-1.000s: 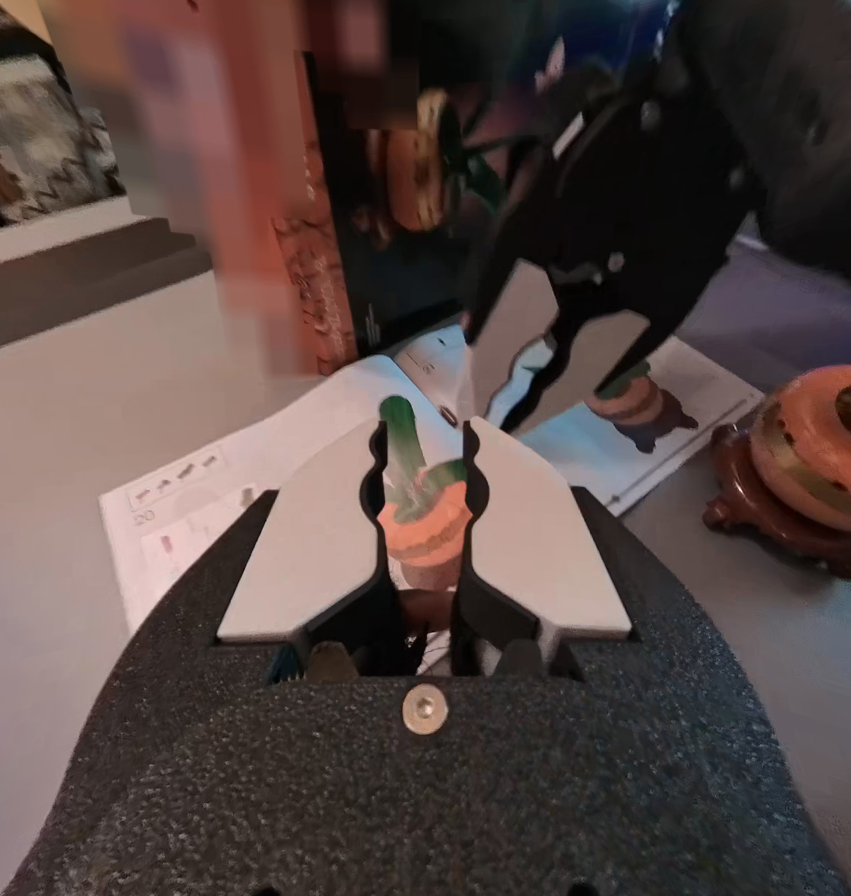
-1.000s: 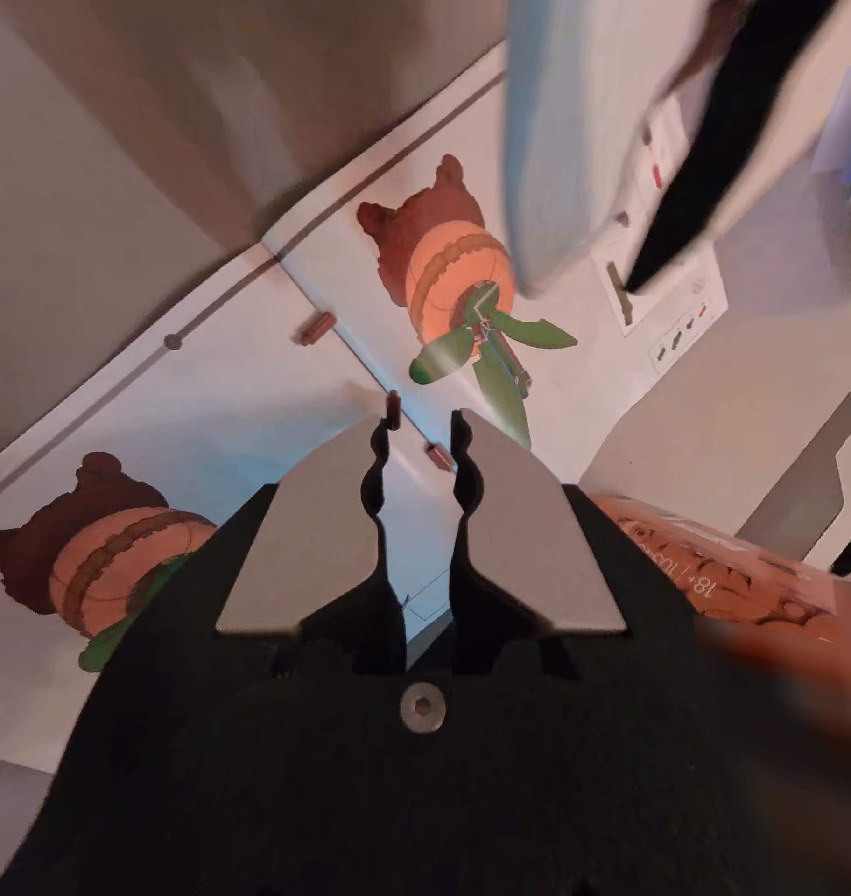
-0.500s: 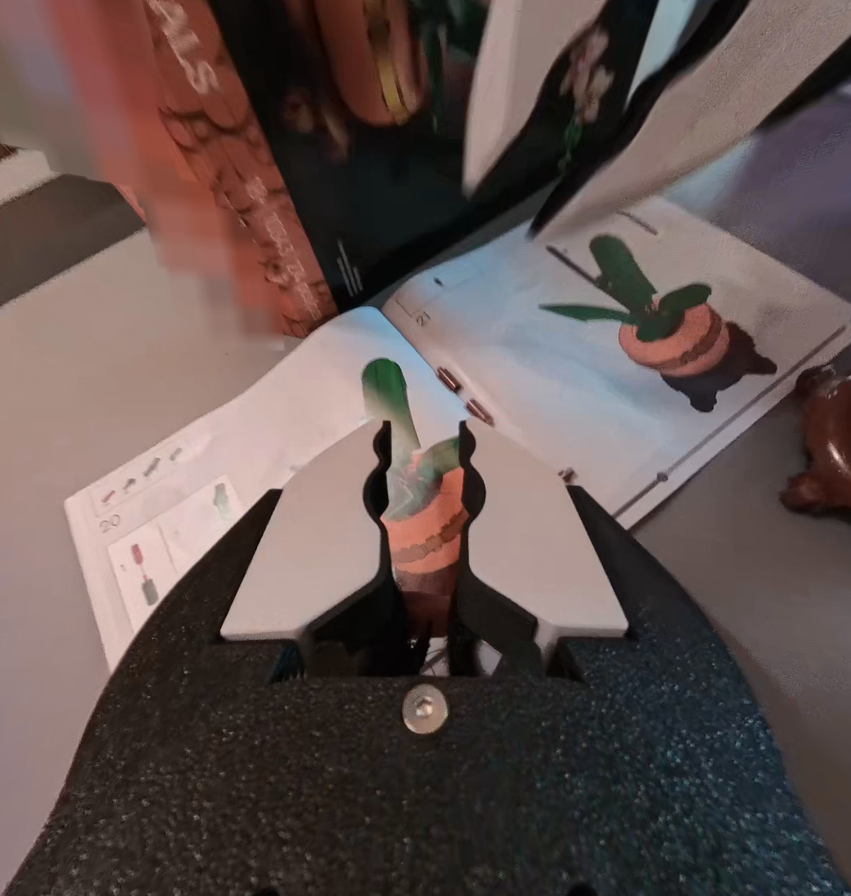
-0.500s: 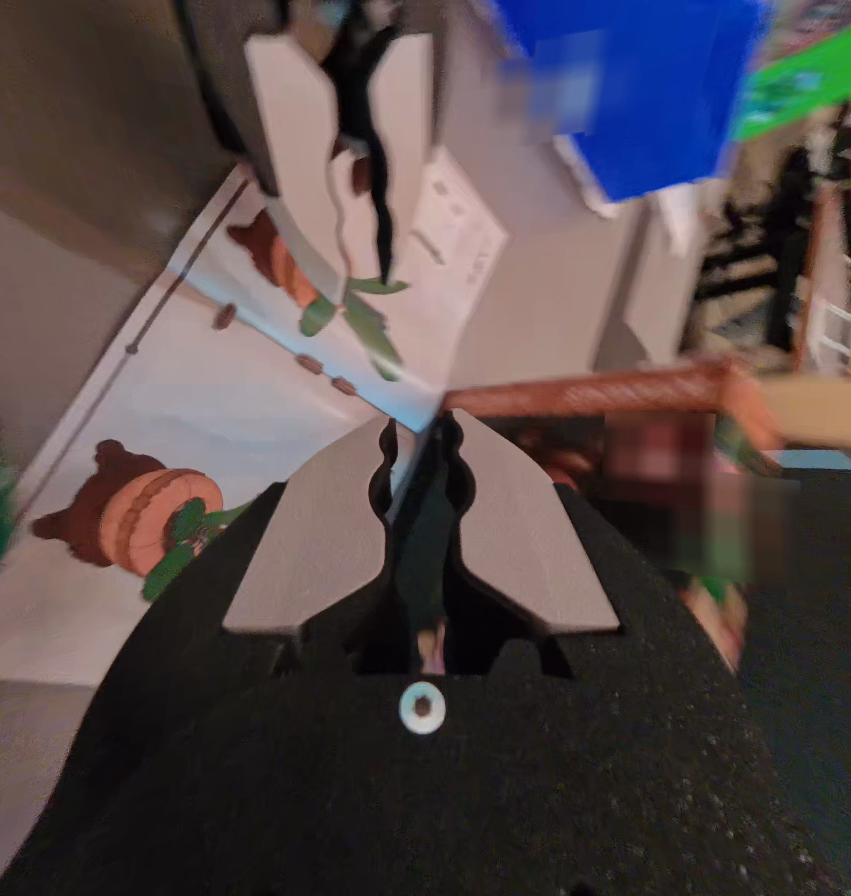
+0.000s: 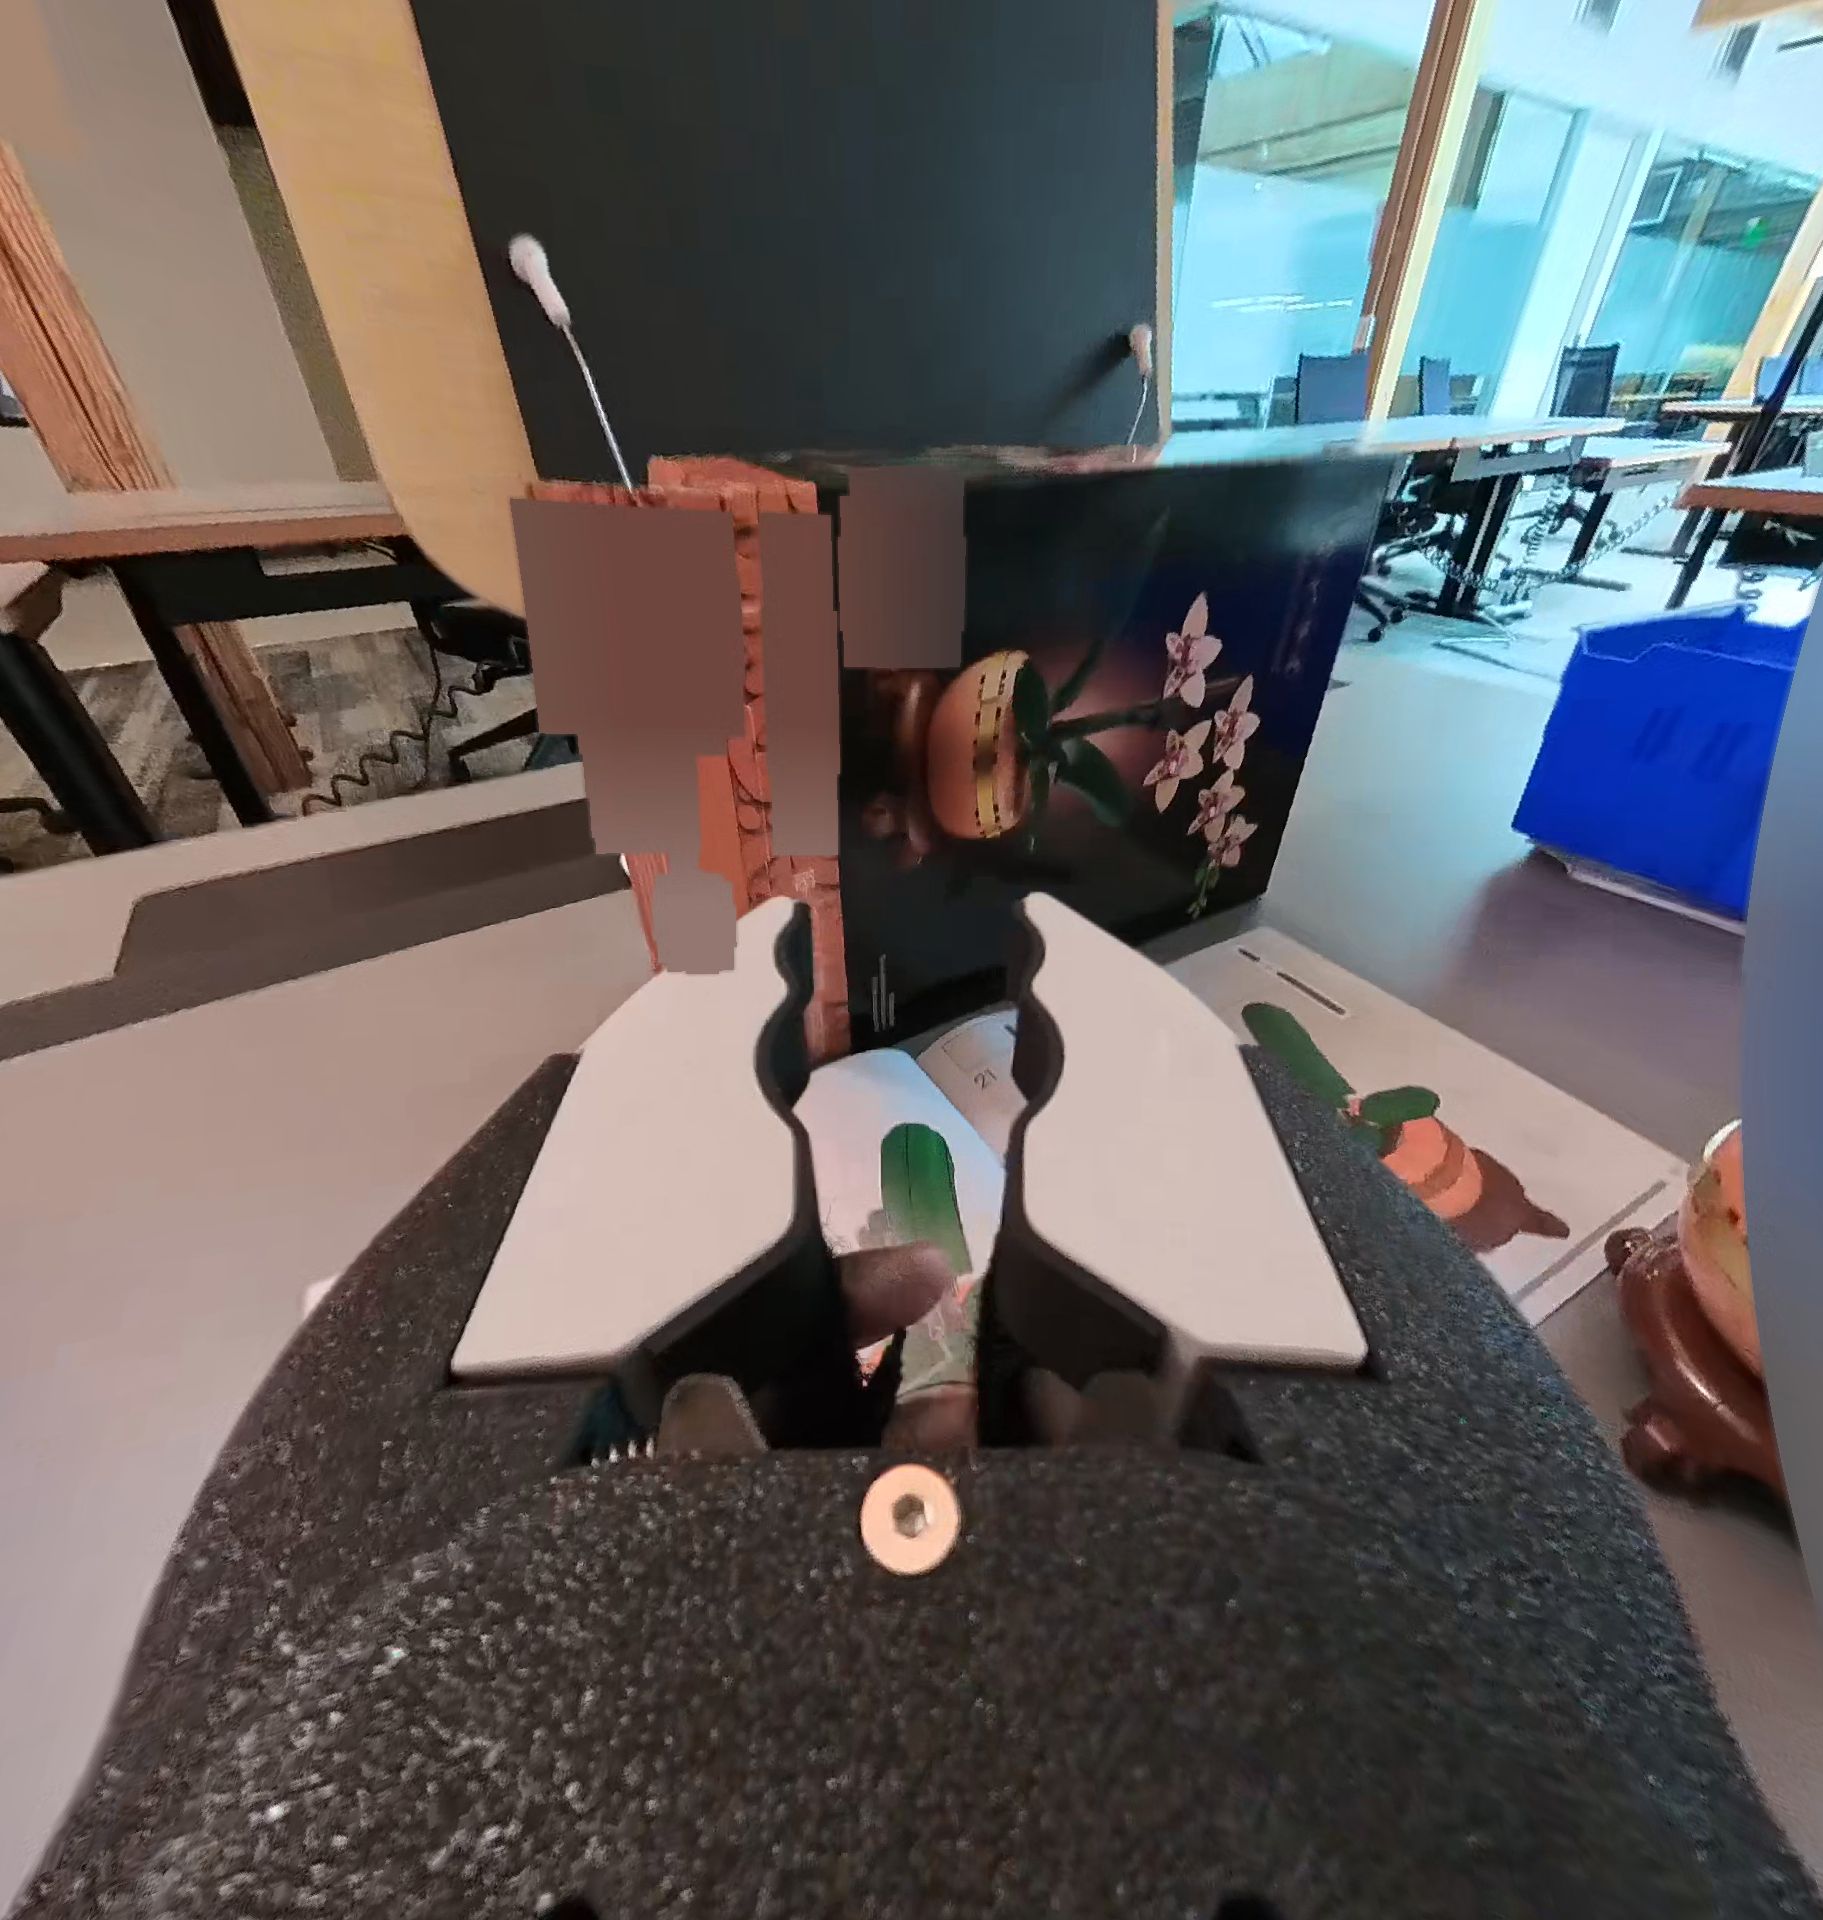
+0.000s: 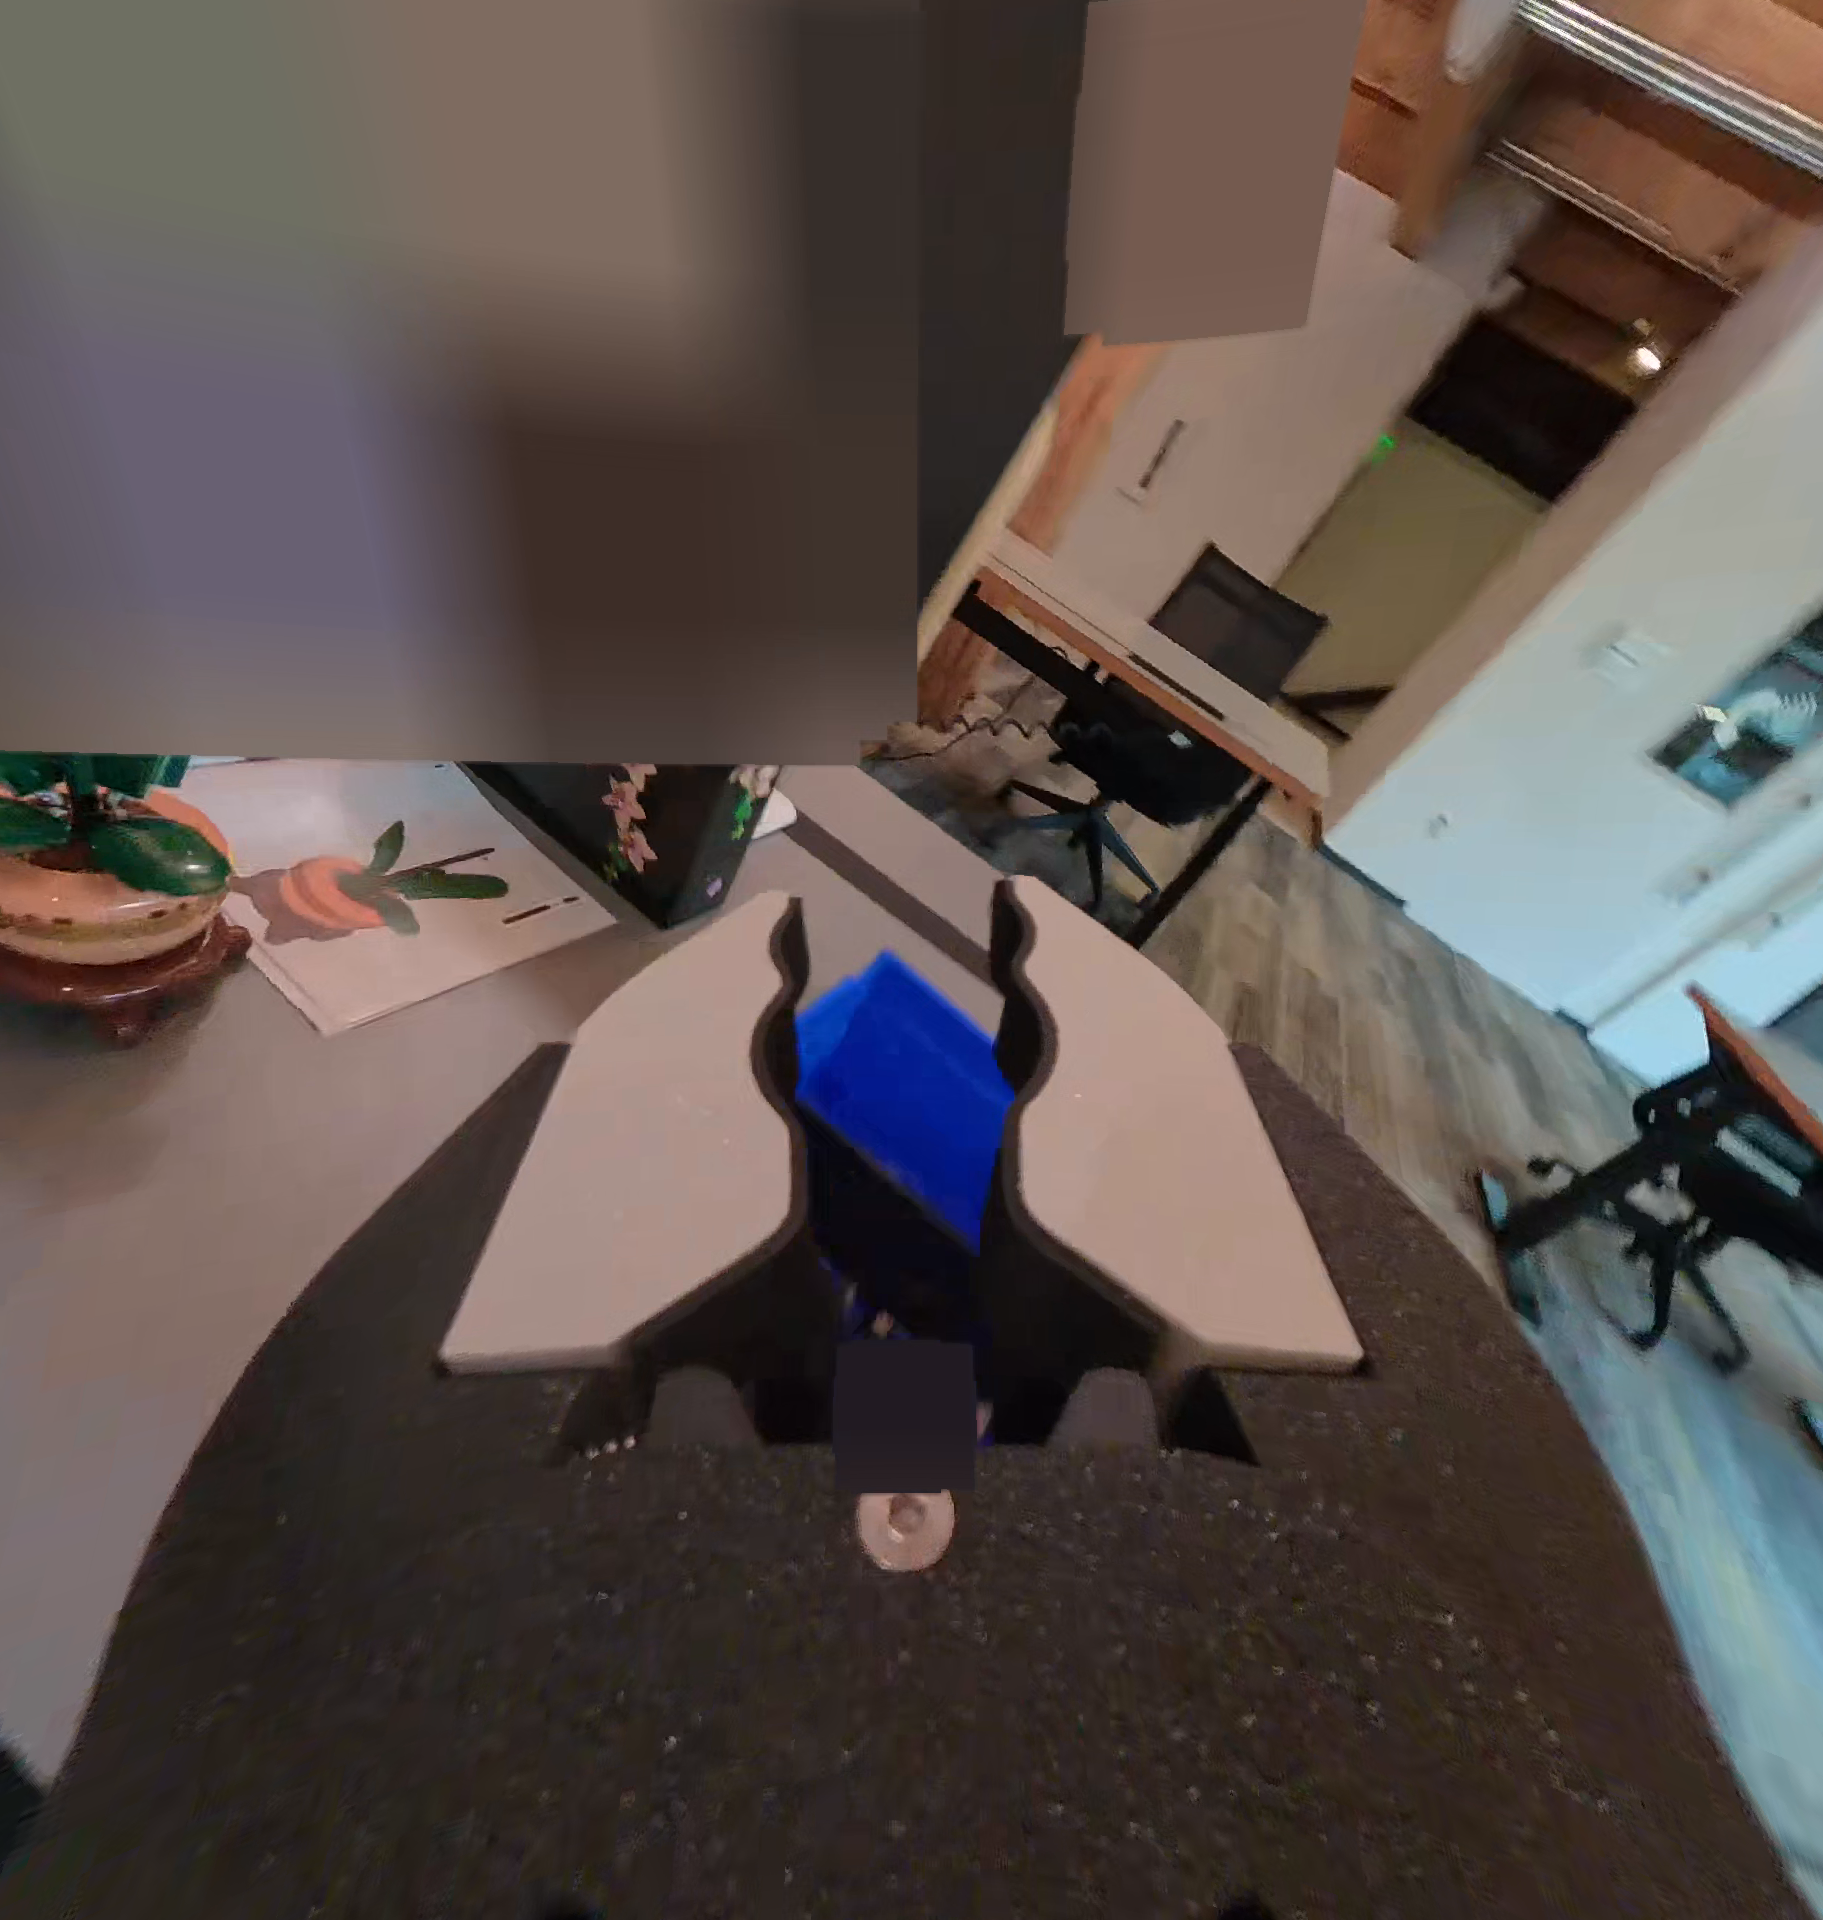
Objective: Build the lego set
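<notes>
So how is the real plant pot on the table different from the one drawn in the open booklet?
The real plant pot is a solid model standing upright on the table; the drawn one is flat print on the booklet. From the right wrist view the real pot looks far larger, and the drawn pot shows on its side. Both are orange with green leaves on a dark brown base.

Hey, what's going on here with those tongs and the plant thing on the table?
A person is building a lego plant with two hand-held tongs. Right now both the left tongs and the right tongs are open and hold nothing. The instruction booklet lies open on the grey table before the set's box, and the part-built potted plant stands beside the booklet, untouched.
</notes>
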Tool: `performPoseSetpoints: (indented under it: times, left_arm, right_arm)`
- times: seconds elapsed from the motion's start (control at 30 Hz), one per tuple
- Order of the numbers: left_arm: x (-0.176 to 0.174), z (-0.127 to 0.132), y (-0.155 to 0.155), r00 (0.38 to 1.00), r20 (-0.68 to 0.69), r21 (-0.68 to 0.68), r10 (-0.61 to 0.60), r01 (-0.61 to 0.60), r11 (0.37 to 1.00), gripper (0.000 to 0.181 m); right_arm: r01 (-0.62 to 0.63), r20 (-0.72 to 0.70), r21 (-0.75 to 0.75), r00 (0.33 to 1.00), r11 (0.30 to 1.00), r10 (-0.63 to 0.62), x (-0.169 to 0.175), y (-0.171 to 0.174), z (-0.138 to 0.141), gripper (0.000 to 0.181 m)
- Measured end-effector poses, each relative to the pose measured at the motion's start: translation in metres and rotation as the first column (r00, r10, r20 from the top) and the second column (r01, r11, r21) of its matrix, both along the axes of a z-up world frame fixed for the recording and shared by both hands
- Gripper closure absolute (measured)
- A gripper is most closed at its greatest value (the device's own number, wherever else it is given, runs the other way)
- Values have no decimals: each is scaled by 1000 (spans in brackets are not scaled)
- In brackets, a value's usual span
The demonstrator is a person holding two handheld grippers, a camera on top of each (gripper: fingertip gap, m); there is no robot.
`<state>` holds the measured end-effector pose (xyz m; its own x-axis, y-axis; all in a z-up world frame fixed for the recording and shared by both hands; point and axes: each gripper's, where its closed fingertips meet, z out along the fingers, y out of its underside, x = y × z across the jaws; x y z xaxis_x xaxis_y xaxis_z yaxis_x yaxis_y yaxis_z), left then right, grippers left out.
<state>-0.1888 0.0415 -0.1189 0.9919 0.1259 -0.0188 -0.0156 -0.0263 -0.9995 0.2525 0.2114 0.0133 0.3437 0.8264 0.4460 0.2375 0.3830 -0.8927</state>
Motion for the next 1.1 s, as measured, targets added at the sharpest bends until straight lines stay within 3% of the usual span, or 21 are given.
performPoseSetpoints:
  times: [0.07, 0.17, 0.23, 0.3, 0.37, 0.53, 0.77, 0.87, 1.1]
  left_arm:
    - [0, 10, 1, 1000, -22, 7, 16, -15, 1000, 142]
    - [0, 23, 7, 999, -28, 13, 31, -31, 999, 135]
    - [1, 32, 12, 999, -18, 34, 39, -38, 999, 132]
    - [1, 39, 17, 999, -6, 51, 49, -48, 998, 127]
    - [2, 43, 23, 999, -5, 49, 50, -50, 998, 125]
    - [6, 54, 36, 995, -65, 32, 79, -77, 997, 120]
    - [-2, 49, 43, 981, -100, -8, 166, -167, 986, 127]
    - [-5, 48, 47, 982, -87, -14, 165, -167, 986, 127]
    - [-9, 43, 56, 977, -125, -47, 171, -177, 983, 127]
  right_arm:
    - [32, -73, -77, 997, 997, -37, 34, -2, -21, 124]
    - [88, -116, -165, 987, 982, -108, 72, -2, -55, 125]
    - [143, -127, -182, 978, 973, -167, 90, 0, -73, 144]
    - [211, -126, -183, 964, 960, -236, 105, 6, -86, 178]
    - [260, -146, -184, 947, 948, -288, 113, 12, -93, 181]
    - [258, -216, -151, 933, 954, -287, 112, 23, -92, 176]
    - [182, 10, -133, 983, 974, -183, 85, 27, -128, 163]
    - [205, 58, -186, 979, 961, -198, 90, 29, -139, 153]
    - [272, 98, -305, 962, 913, -254, 105, 31, -153, 163]
